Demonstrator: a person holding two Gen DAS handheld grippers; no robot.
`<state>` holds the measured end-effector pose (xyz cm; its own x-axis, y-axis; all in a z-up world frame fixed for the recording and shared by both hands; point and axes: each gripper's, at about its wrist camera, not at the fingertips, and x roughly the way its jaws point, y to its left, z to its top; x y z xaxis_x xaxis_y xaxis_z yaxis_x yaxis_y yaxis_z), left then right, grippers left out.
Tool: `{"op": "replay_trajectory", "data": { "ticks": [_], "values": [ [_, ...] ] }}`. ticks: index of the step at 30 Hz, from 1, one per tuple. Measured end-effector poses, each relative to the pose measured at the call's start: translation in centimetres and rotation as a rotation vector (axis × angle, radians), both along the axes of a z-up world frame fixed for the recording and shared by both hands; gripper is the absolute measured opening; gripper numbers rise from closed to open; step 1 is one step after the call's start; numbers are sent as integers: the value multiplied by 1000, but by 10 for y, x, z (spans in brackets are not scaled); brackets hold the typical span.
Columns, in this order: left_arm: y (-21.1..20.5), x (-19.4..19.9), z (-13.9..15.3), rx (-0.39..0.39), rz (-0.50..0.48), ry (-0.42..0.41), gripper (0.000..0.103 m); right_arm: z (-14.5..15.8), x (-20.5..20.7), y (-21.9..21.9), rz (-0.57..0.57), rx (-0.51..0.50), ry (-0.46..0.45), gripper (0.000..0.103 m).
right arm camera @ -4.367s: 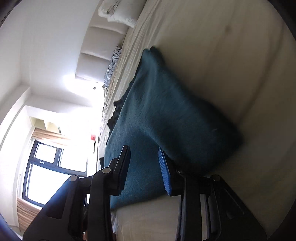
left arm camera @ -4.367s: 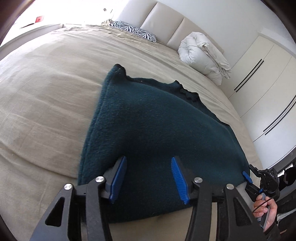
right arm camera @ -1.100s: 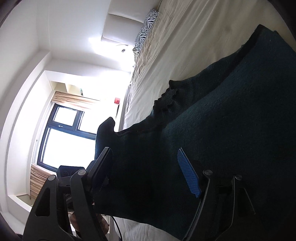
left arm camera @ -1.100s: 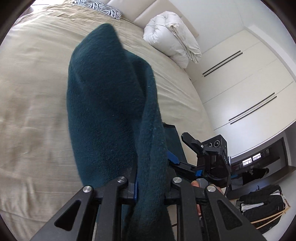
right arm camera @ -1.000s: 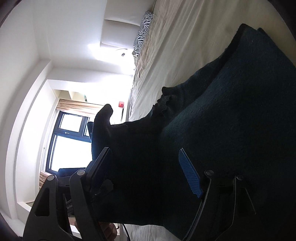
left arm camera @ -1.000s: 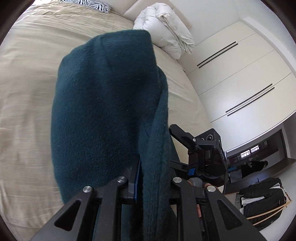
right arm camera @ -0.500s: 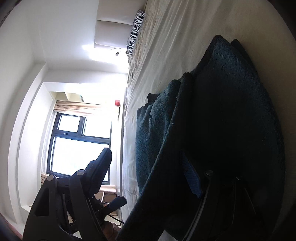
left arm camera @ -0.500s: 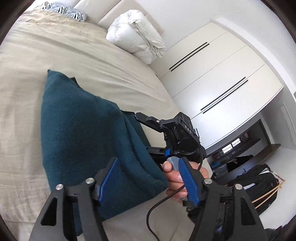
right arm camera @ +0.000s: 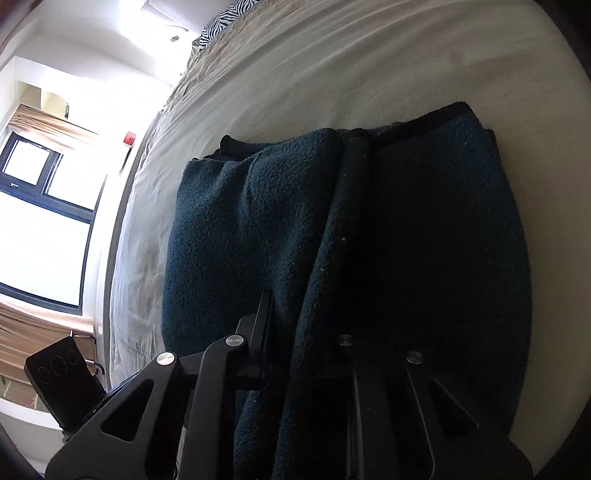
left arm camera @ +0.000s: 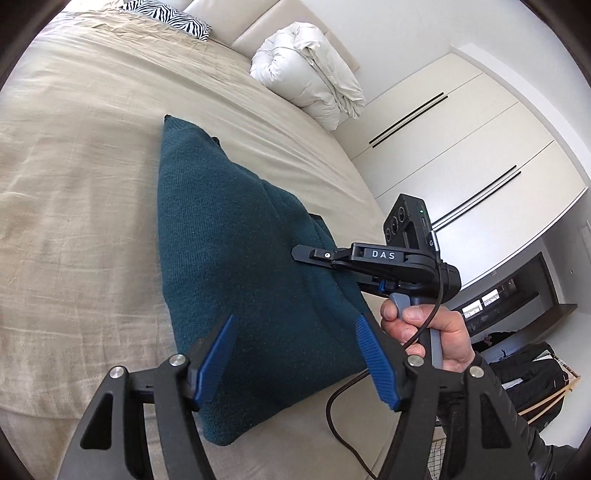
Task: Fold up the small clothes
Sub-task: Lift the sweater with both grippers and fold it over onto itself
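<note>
Fleece fills most of what I can see: a dark teal fleece garment [left arm camera: 236,258] lies folded over on itself on the bed [left arm camera: 74,184], reaching down to the bed's near edge, with one narrow corner pointing up toward the headboard [left arm camera: 258,26]. From the right wrist view its layers stack up in thick ridges, with a darker hem edge [right arm camera: 424,122] running along the far side. The left gripper [left arm camera: 295,354] hovers just over the near end of the garment, its blue-padded jaws spread wide with nothing between them. The right gripper [right arm camera: 295,332] has its jaws drawn close together with a fold of the fleece pinched between them; in the left view it shows side-on at the garment's right edge, gripped by the person's right hand [left arm camera: 428,332]. Farther up the bed, a rolled white duvet [left arm camera: 310,70] sits near the headboard by the right edge, and a zebra-print pillow [left arm camera: 166,18] rests at the far left corner. White wardrobe doors [left arm camera: 461,155] stand beyond the bed's right side.
</note>
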<state>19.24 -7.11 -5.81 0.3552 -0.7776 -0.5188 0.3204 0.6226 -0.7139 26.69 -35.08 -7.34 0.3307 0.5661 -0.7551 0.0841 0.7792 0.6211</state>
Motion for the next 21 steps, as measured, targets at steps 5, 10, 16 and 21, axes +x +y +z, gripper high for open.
{"op": "replay_trajectory", "data": {
  "ticks": [5, 10, 16, 21],
  "values": [
    [-11, 7, 5, 4, -3, -26, 69, 22, -15, -30, -25, -1, -84, 12],
    [-31, 13, 9, 27, -15, -42, 69, 17, -26, -78, -85, 35, -103, 12],
    [-63, 15, 13, 96, -63, -95, 69, -29, -49, -113, -159, 187, -56, 13],
    [-78, 25, 14, 127, -68, -113, 69, -18, -61, -129, -180, 177, -39, 18]
  ]
}}
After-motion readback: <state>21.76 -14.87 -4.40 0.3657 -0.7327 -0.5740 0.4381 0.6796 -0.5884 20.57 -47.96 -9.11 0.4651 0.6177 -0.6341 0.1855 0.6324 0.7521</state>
